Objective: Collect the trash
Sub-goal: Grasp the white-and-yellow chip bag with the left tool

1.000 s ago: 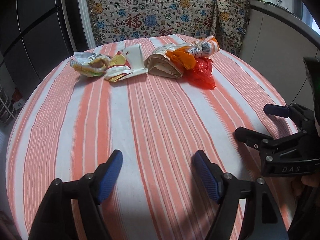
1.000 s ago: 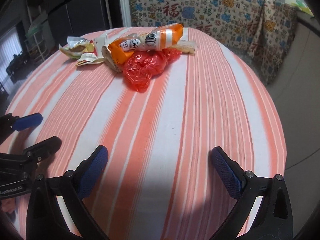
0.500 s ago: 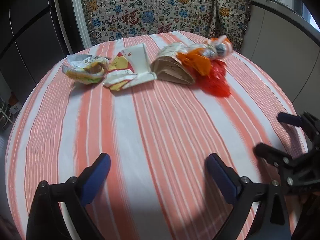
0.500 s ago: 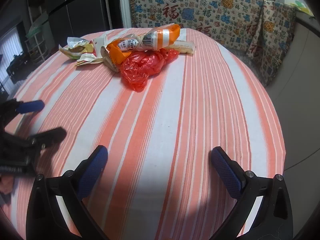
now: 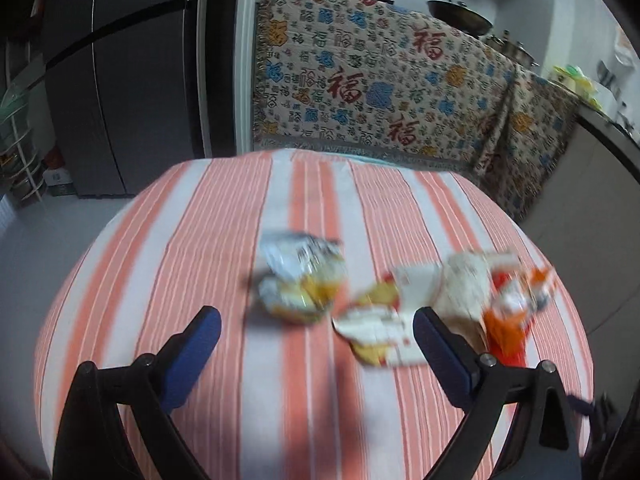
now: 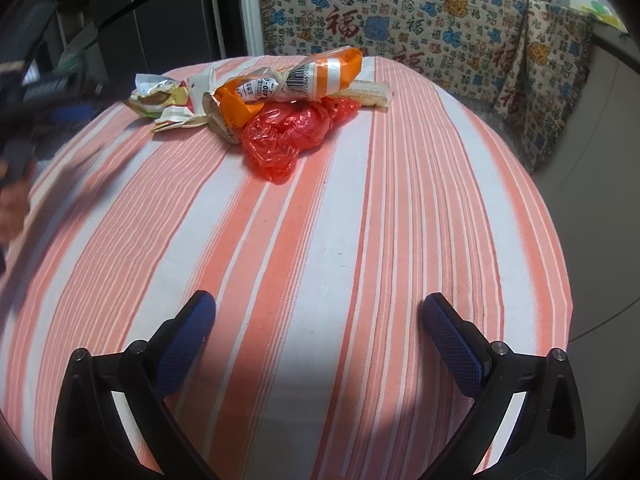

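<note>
Striped orange-and-white tablecloth (image 5: 224,240), blurred crumpled snack wrappers (image 5: 300,280) just ahead of wide-apart left gripper (image 5: 316,332), nothing between its pads.
Right wrist view: right gripper (image 6: 316,320) spread wide over bare cloth, crumpled red plastic bag (image 6: 292,132) and orange-and-white wrapper (image 6: 304,80) well ahead.

The near half of the bench (image 6: 320,240) lies bare, giving open passage up to the trash heap (image 6: 280,104) bunched toward the far edge. Beyond that edge a patterned cloth (image 6: 420,20) hangs close, narrowing room behind the heap.
</note>
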A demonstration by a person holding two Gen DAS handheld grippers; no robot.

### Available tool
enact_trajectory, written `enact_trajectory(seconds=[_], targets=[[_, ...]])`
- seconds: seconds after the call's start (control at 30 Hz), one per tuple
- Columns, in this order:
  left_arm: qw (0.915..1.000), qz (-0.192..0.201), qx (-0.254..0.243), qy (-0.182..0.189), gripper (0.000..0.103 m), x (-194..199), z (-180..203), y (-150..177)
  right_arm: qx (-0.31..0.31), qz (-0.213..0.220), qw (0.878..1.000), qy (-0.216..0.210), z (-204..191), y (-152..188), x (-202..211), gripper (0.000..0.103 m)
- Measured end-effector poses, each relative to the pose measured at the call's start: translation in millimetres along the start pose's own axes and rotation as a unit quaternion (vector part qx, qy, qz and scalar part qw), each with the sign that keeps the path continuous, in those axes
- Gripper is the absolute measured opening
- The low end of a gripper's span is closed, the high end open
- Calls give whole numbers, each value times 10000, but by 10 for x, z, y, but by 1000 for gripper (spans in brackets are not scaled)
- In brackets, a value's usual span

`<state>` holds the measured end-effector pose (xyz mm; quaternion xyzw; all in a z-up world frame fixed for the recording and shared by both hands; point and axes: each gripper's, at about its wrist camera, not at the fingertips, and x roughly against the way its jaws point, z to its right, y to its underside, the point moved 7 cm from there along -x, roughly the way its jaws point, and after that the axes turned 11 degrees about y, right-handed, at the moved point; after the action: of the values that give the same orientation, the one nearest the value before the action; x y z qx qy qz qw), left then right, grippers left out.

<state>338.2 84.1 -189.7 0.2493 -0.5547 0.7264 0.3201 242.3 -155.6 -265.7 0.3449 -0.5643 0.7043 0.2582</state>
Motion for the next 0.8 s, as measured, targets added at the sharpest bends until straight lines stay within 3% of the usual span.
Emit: enact_trajectory(seconds=[0.13, 0.23, 0.27, 0.3, 0.33, 0.43, 0.47, 0.53, 0.8], targets=[[9991, -384, 36, -173, 99, -368, -177, -181, -2, 0, 10000, -3, -2, -1, 0, 103], [9989, -459, 29, -113, 94, -485, -254, -188, -2, 2, 10000, -2, -2, 0, 1, 103], [9989, -458, 8, -114, 70, -504, -263, -177, -1, 2, 10000, -3, -4, -2, 0, 103], [9987, -496, 10, -75, 52, -507, -266, -148, -1, 1, 10000, -3, -1, -1, 1, 103], [9987, -512, 73, 23, 48, -500, -271, -120, -2, 1, 10000, -4, -2, -2, 0, 103], [9991, -372, 142, -107, 41, -312, -325, -16, -2, 1, 10000, -5, -2, -1, 1, 103], [9992, -401, 1, 66, 40, -232, -321, 26, -3, 2, 10000, -7, -5, -3, -1, 103], [9992, -388, 112, 76, 40, -26, -351, 159, -1, 3, 10000, -4, -2, -1, 1, 103], [9986, -434, -156, 269, 40, 613, -28, 1016, -1, 3, 10000, -5, -2, 0, 1, 103]])
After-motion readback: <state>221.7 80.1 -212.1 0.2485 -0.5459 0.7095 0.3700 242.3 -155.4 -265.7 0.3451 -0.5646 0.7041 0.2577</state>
